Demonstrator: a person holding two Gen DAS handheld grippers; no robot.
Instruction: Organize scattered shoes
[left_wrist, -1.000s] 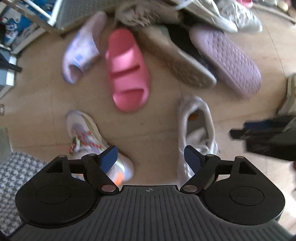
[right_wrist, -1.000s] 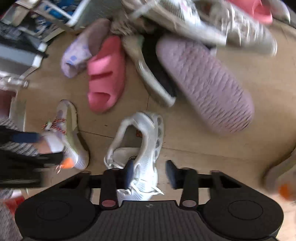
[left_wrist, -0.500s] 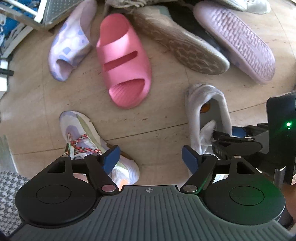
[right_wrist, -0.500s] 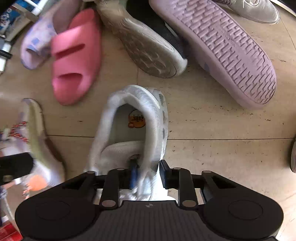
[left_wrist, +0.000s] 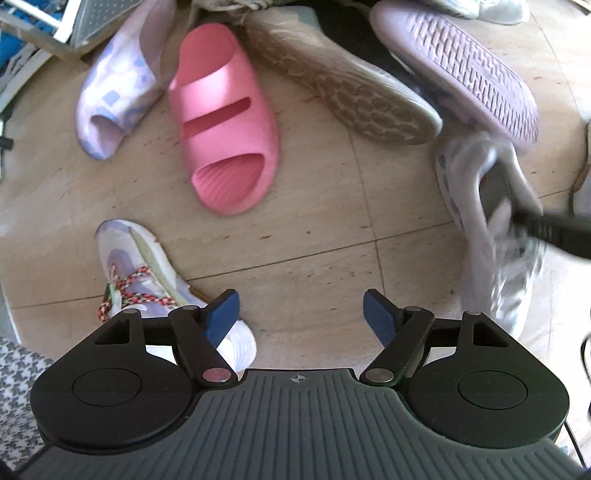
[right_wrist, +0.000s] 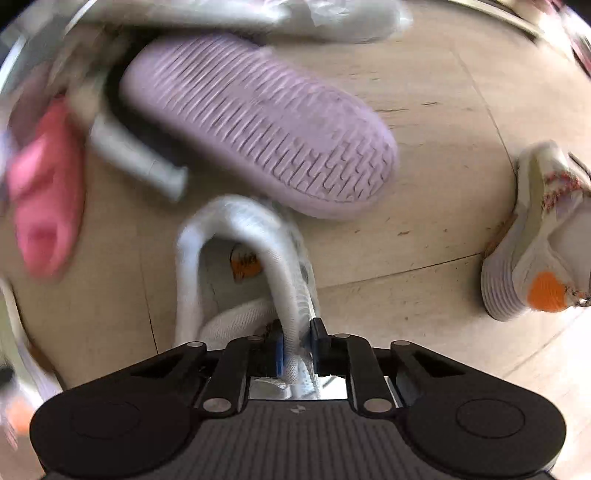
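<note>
- My right gripper (right_wrist: 295, 349) was at the bottom centre of its view, its jaws pinched nearly together on the side wall of the white sneaker (right_wrist: 240, 266), close to the shoe's opening.
- My left gripper (left_wrist: 300, 312) sat at the bottom centre of its own view, spread wide and holding nothing, with bare floor (left_wrist: 314, 251) between its fingers.
- Just beside the left finger, at lower left, lay a pale sneaker with red laces (left_wrist: 140, 273); it was untouched.
- In the left view the white sneaker (left_wrist: 491, 236) appeared blurred at the right edge, with a dark part of my other tool across it.
- I judged the step in hand to be picking up this one shoe; whether it had left the floor I could not tell.
- Farther up, a pink slide (left_wrist: 225, 129) lay mid-frame, a lilac slipper (left_wrist: 114, 99) at upper left, and an upturned purple sole (right_wrist: 266, 125) touching or just beyond the sneaker's heel.
- Next, I would need a firm pinch, a lift clear of that purple sole, and a spot beside its mate, which I could not pick out.
</note>
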